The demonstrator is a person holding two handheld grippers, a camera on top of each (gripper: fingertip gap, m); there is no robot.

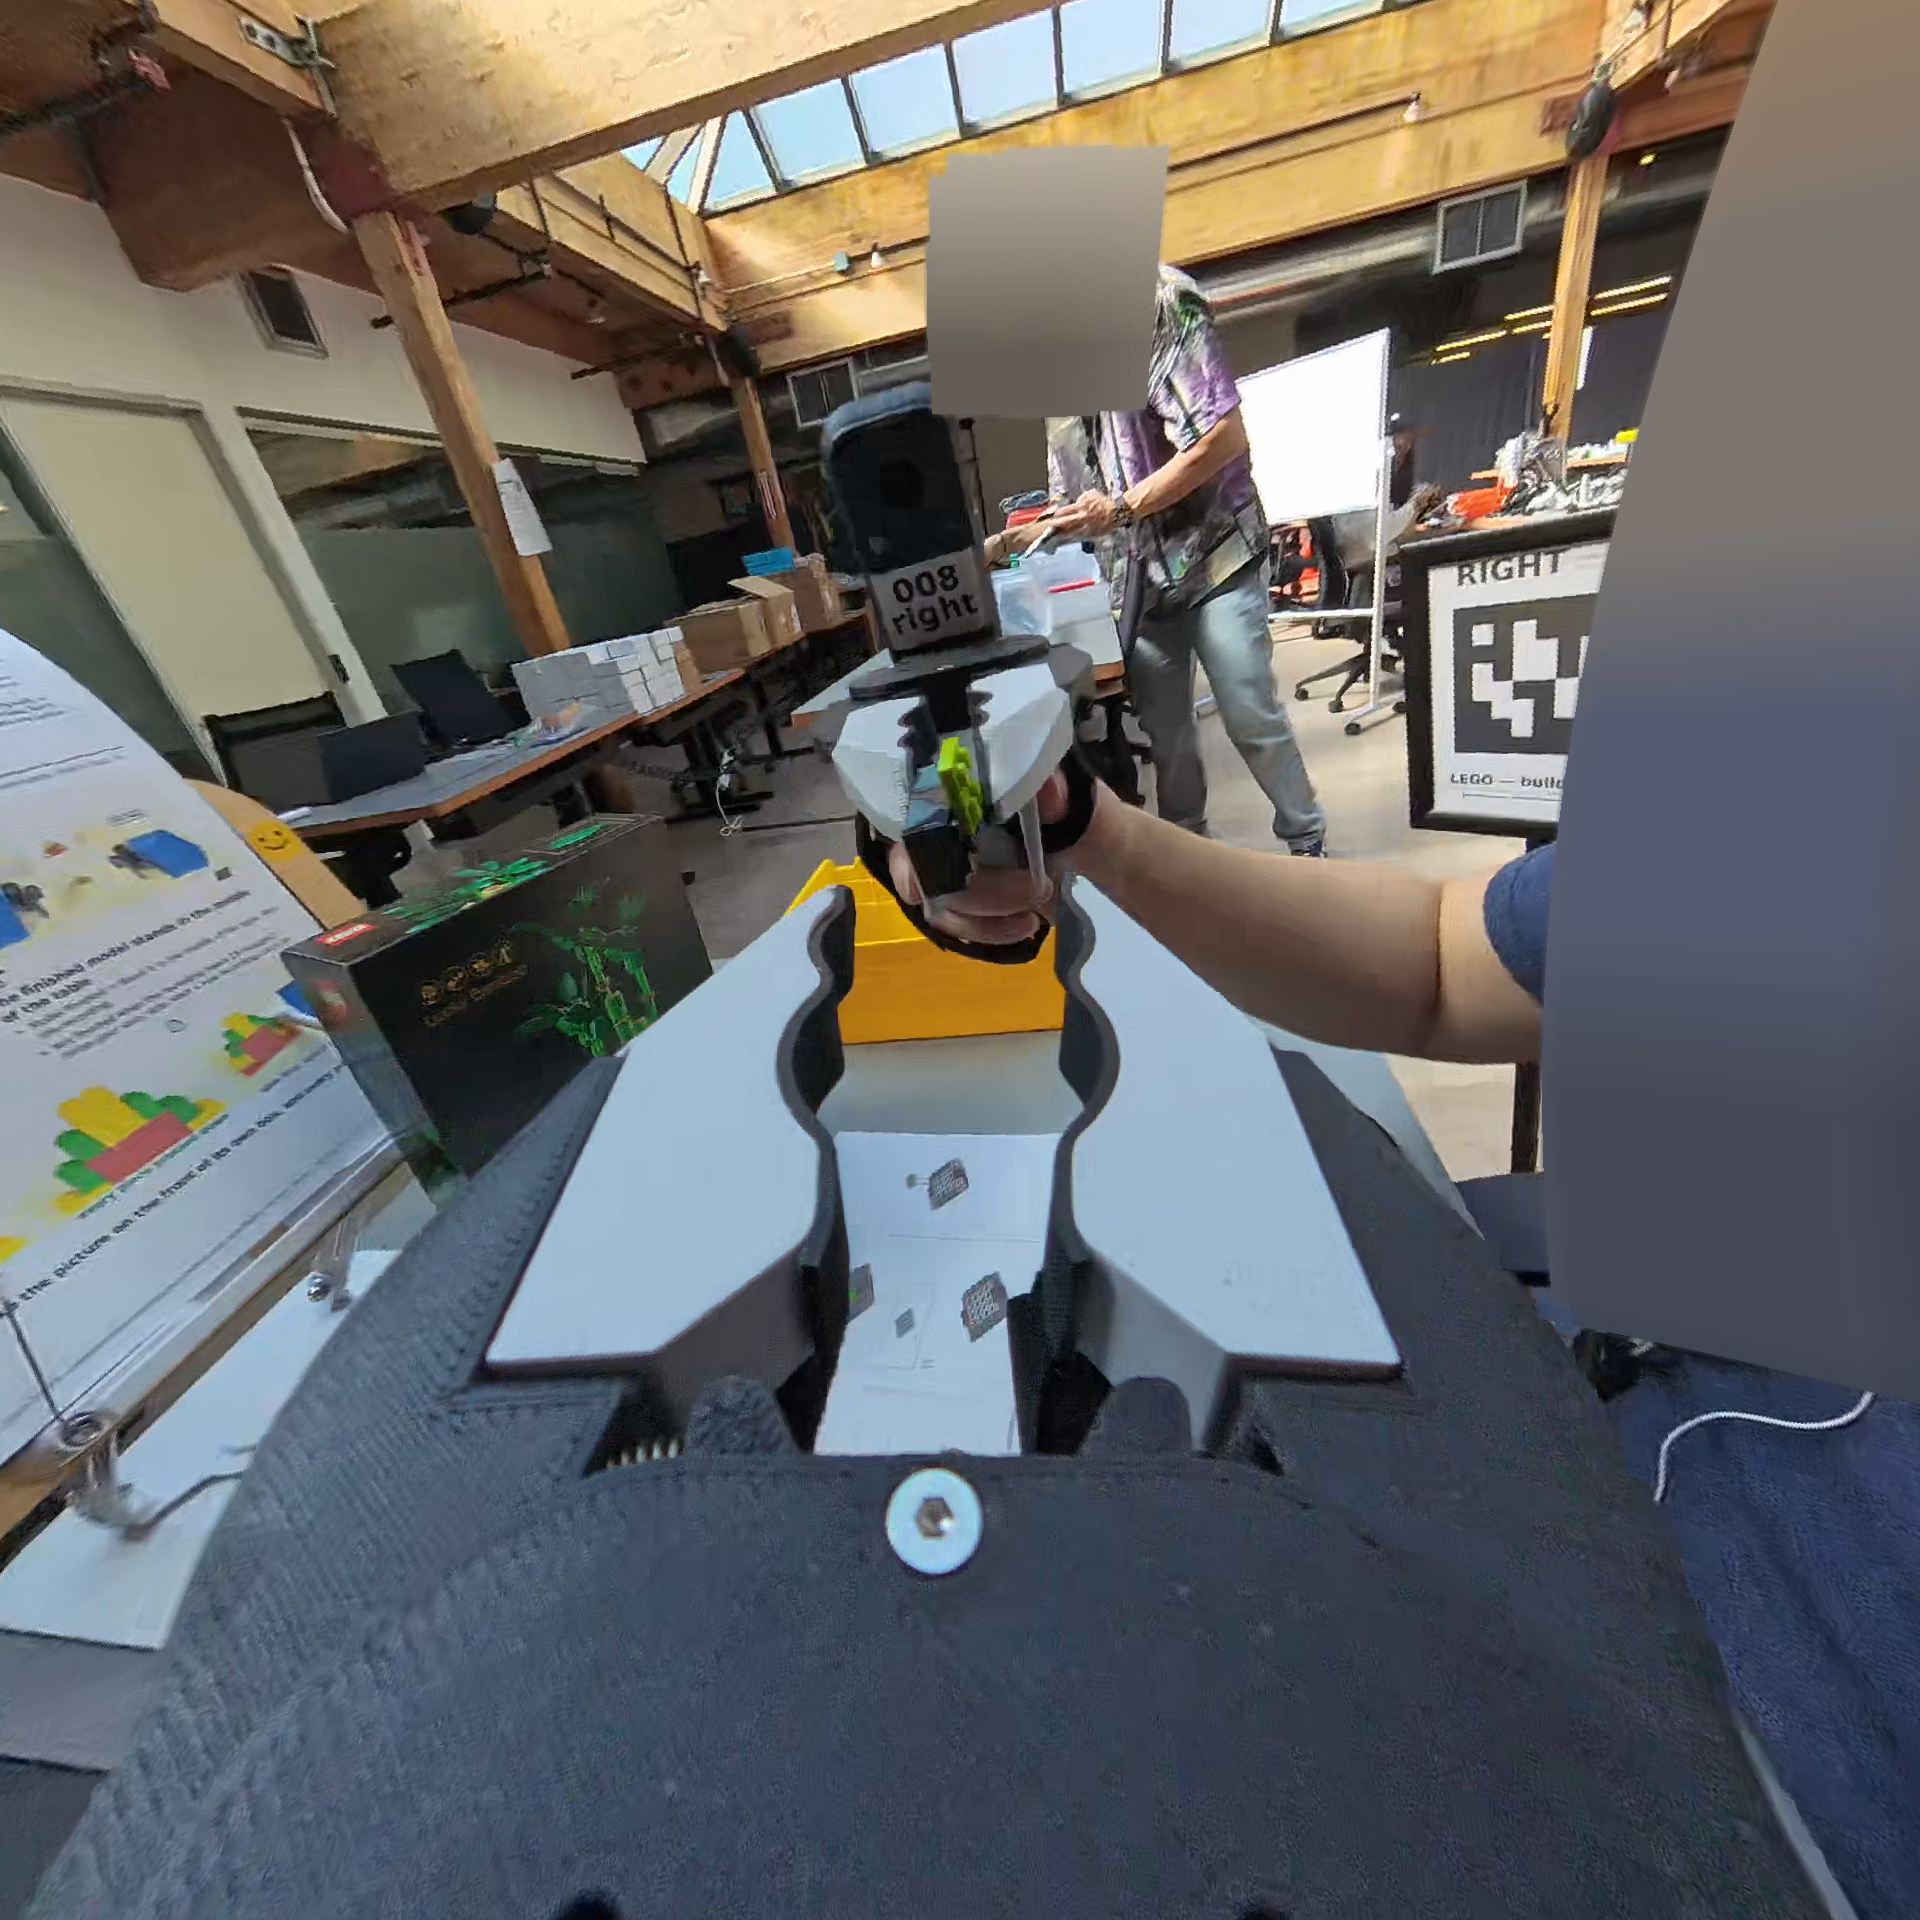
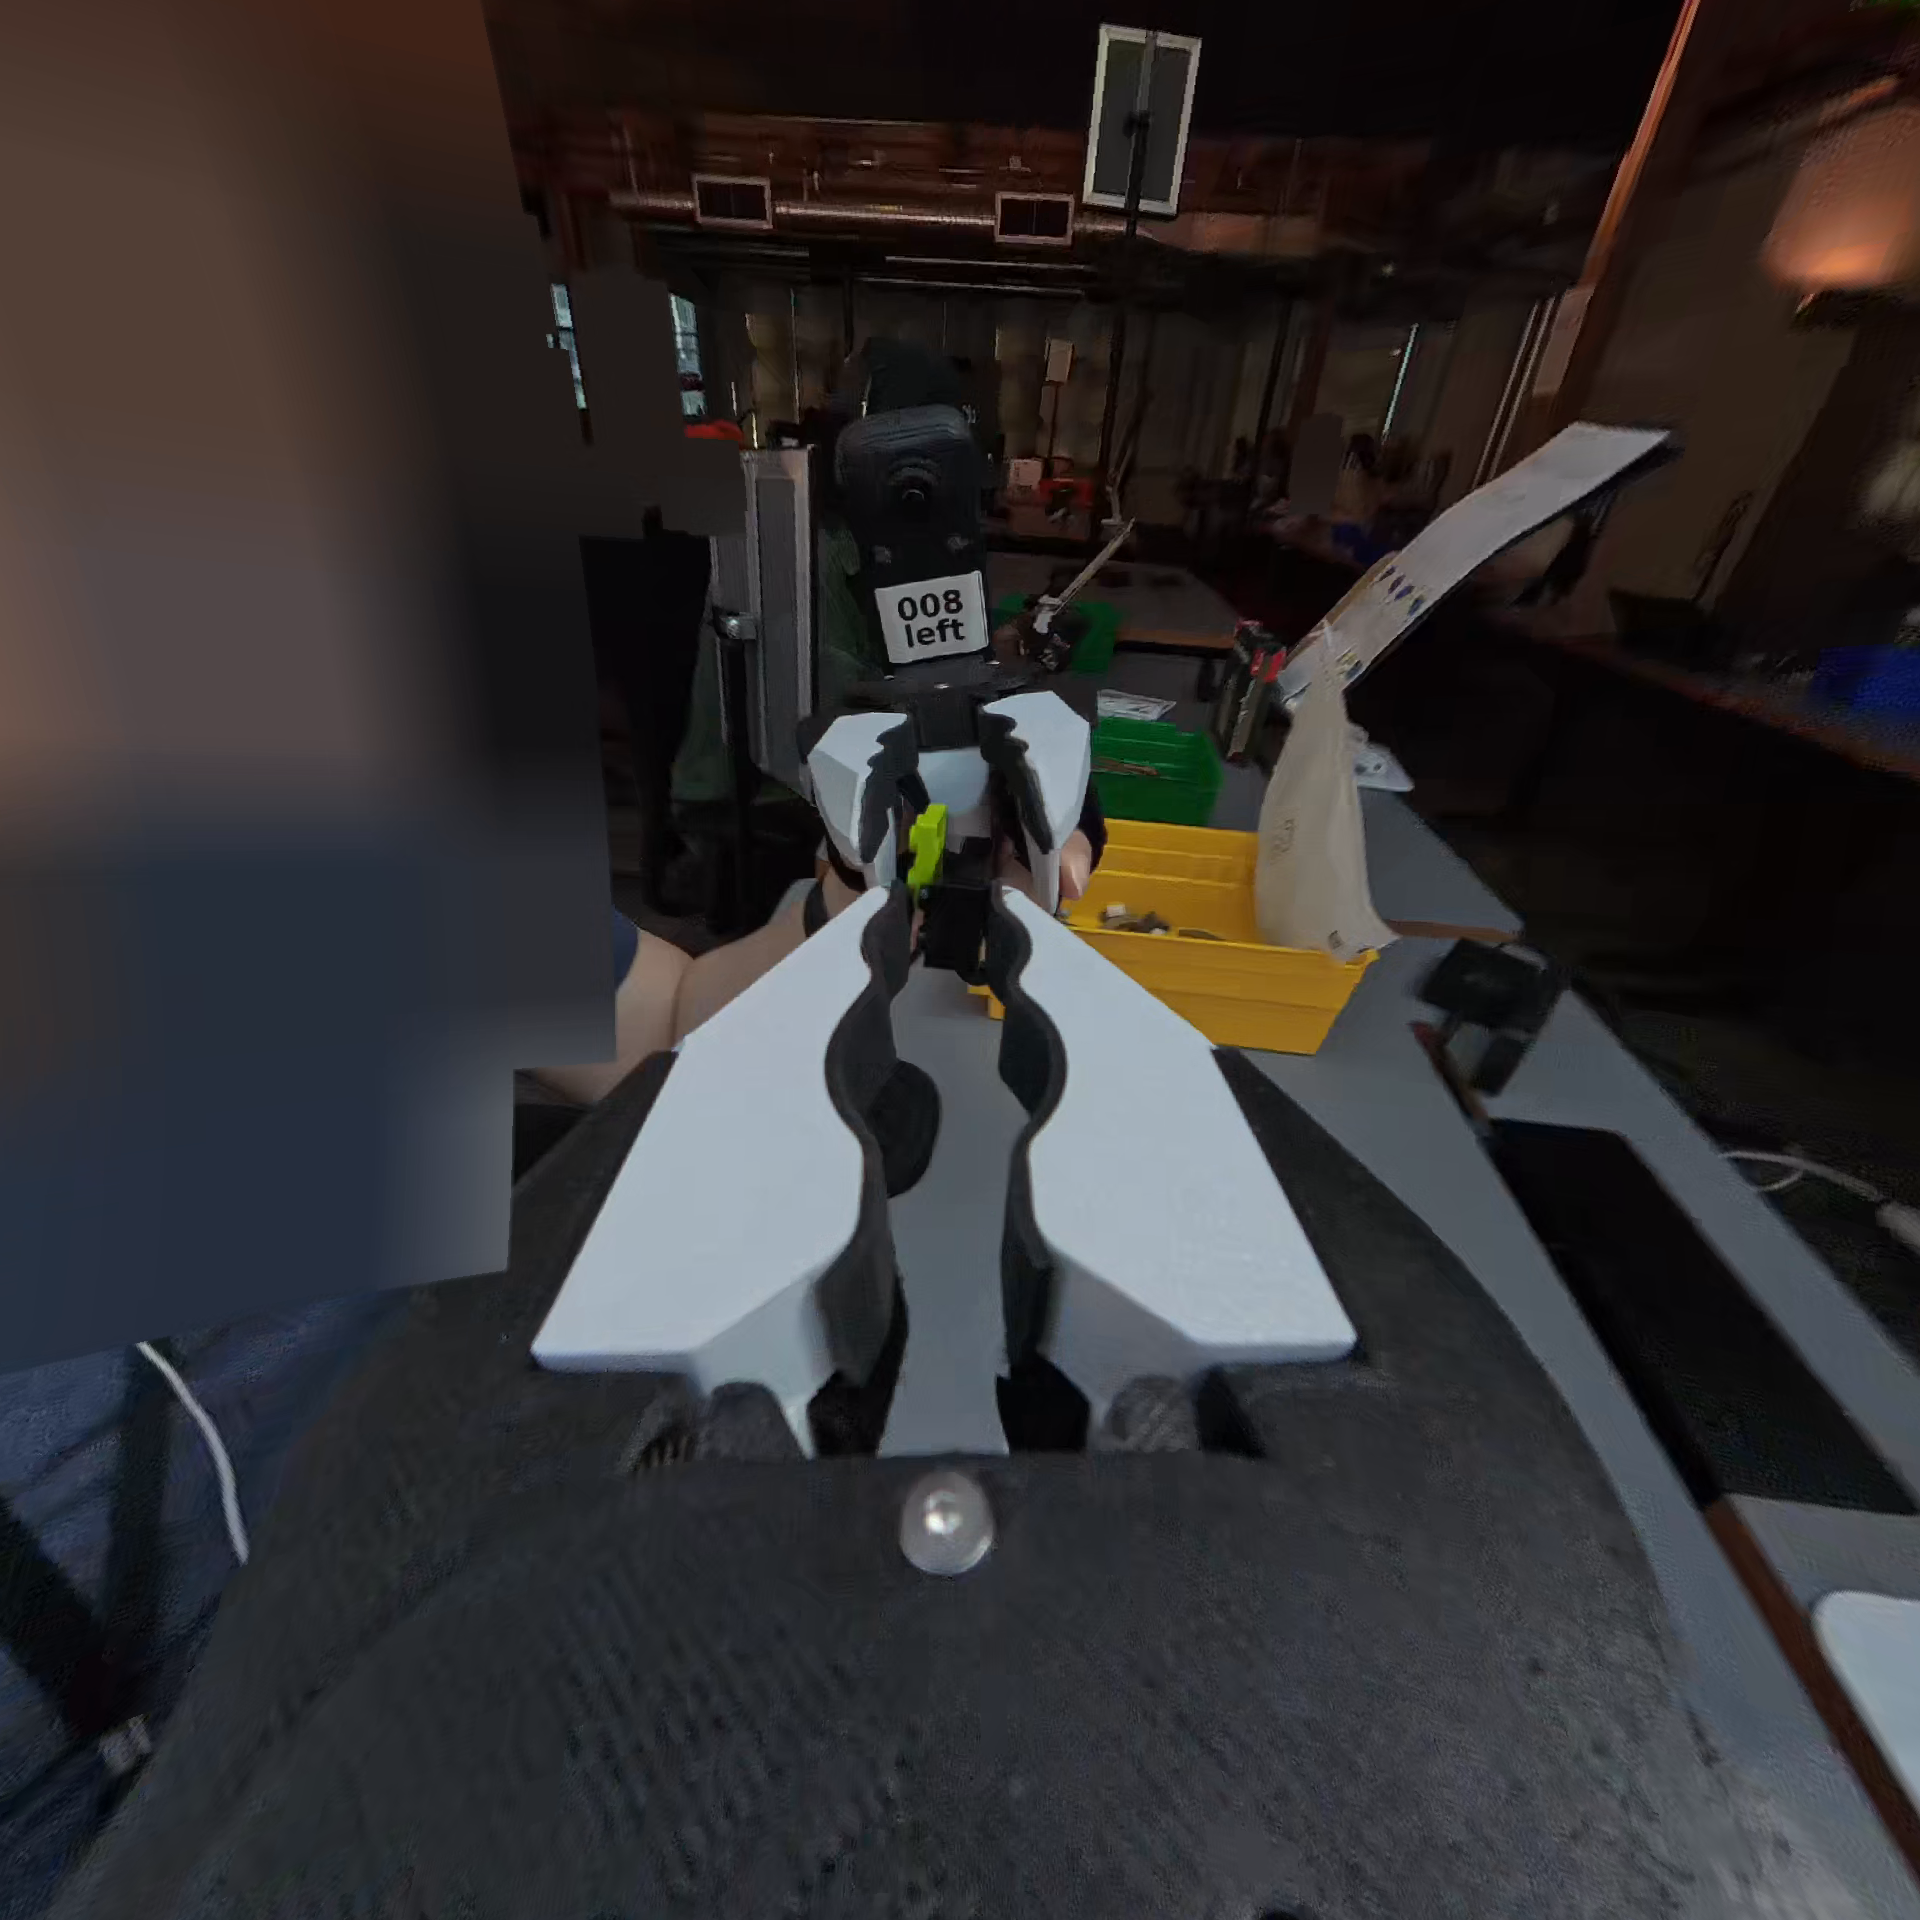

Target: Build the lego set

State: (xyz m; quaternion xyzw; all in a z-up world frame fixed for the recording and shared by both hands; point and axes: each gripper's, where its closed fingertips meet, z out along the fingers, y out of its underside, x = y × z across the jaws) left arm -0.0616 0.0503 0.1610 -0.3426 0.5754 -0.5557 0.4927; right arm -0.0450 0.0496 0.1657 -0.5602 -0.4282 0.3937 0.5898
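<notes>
My right gripper (image 2: 943, 906) is shut on a small lego assembly (image 2: 948, 914), a black brick with a lime green plate (image 2: 927, 844) on its left side. In the left wrist view the right gripper (image 1: 951, 831) faces me and holds the assembly (image 1: 940, 857) in the air, lime plate (image 1: 961, 784) uppermost. My left gripper (image 1: 956, 914) is open and empty, its tips just short of the assembly. It faces the right gripper, and in the right wrist view (image 2: 940, 821) it sits right behind the assembly.
A yellow parts bin (image 1: 935, 997) stands behind the grippers, also in the right wrist view (image 2: 1216, 977). A black lego box (image 1: 499, 977) and an instruction sheet on a stand (image 1: 125, 987) are at the left. White paper (image 1: 914, 1382) with small grey pieces (image 1: 982, 1304) lies below. A person (image 1: 1195, 582) stands beyond. Left and right tips are no more than a few centimetres apart.
</notes>
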